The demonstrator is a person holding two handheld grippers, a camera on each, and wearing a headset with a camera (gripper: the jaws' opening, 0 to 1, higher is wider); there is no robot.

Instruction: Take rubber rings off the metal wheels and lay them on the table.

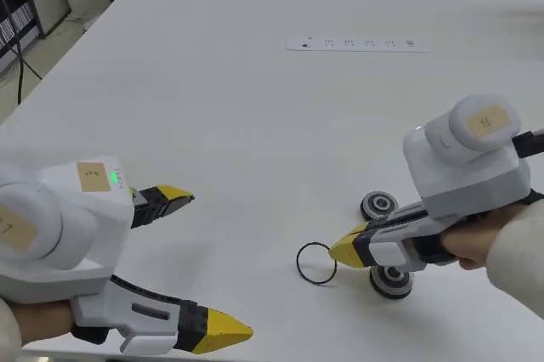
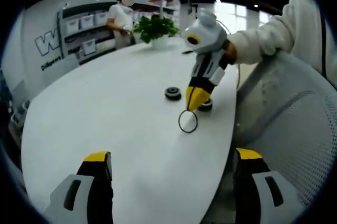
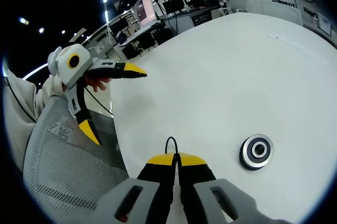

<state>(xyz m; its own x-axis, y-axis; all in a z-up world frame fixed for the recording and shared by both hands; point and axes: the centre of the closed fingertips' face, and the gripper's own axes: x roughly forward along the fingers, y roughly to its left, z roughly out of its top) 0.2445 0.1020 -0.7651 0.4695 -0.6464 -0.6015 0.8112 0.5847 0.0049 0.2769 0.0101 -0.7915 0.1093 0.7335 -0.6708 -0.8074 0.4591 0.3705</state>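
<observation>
Firstly, the right gripper [image 1: 344, 251] has its yellow-tipped jaws pressed fully together, pinching the edge of a thin black rubber ring [image 1: 298, 262] that lies on the smooth white table [image 1: 255, 107]; the left gripper [image 1: 201, 265] is spread wide and holds nothing, well apart from the ring; two round metal wheels [image 1: 378, 206], dark at the rim, lie just beside the right gripper, one on each side; a flat white power strip [image 1: 357, 44] lies farther off; the tan labels [image 1: 92, 177] on both grippers are too small to read; in the left gripper view a large letter "W" [image 2: 45, 42] stands on the wall.
</observation>
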